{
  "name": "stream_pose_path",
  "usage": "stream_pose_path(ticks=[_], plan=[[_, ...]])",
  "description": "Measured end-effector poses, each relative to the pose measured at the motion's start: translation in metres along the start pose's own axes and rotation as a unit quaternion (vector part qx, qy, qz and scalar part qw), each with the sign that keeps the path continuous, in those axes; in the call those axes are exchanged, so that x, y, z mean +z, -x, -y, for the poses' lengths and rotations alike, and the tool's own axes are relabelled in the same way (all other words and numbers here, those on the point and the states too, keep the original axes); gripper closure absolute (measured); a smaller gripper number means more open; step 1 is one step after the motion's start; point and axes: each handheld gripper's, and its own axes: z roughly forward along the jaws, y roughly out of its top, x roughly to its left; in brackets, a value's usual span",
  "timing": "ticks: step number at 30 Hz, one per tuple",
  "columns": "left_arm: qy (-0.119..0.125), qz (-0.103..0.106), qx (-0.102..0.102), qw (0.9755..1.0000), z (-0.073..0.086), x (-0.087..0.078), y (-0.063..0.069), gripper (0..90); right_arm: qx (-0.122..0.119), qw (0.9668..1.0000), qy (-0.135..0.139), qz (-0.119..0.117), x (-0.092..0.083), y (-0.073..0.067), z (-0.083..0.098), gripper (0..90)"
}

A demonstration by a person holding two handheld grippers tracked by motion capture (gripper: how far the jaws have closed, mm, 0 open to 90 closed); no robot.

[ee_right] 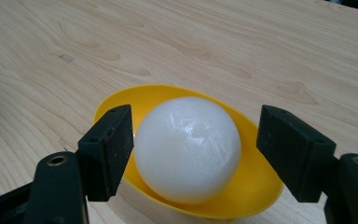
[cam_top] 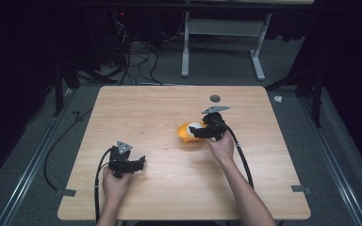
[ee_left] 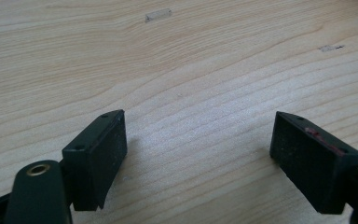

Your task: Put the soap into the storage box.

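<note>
A white ball (ee_right: 186, 149) rests in a shallow yellow bowl (ee_right: 256, 186) on the wooden table (cam_top: 169, 188), right of centre. My right gripper (ee_right: 196, 149) straddles the ball: one pad lies close against its side, the other stands a small gap off it, so the gripper is open. In the high view the right gripper (cam_top: 199, 133) reaches over the yellow bowl (cam_top: 185, 132) from the right and the white ball (cam_top: 195, 125) peeks out above it. My left gripper (cam_top: 139, 164) sits near the table's front left. In its own view the left gripper (ee_left: 198, 154) is open over bare wood.
A small dark round disc (cam_top: 215, 98) lies near the table's far edge, behind the bowl. Cables (cam_top: 136, 56) and a grey table frame (cam_top: 224, 28) are on the floor beyond. Tape tabs (cam_top: 301, 189) mark the floor by the front corners.
</note>
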Motion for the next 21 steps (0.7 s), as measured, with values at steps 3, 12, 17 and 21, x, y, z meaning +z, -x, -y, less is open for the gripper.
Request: stream_pose_path(ticks=[3, 12, 17, 21], plan=[[0.000, 0.000, 0.000, 1.0000, 0.000, 0.000, 0.000, 19.1, -0.002, 1.0000, -0.001, -0.001, -0.002, 0.001, 0.001, 28.4], [0.000, 0.000, 0.000, 1.0000, 0.000, 0.000, 0.000, 19.1, 0.003, 1.0000, 0.005, 0.000, -0.008, 0.005, 0.005, 29.2], [0.000, 0.000, 0.000, 1.0000, 0.000, 0.000, 0.000, 19.1, 0.007, 0.9999, 0.008, 0.002, -0.014, 0.008, 0.008, 29.5], [0.000, -0.001, 0.000, 1.0000, 0.000, 0.000, 0.000, 19.1, 0.011, 0.9999, 0.005, 0.003, -0.016, 0.012, 0.012, 29.5]])
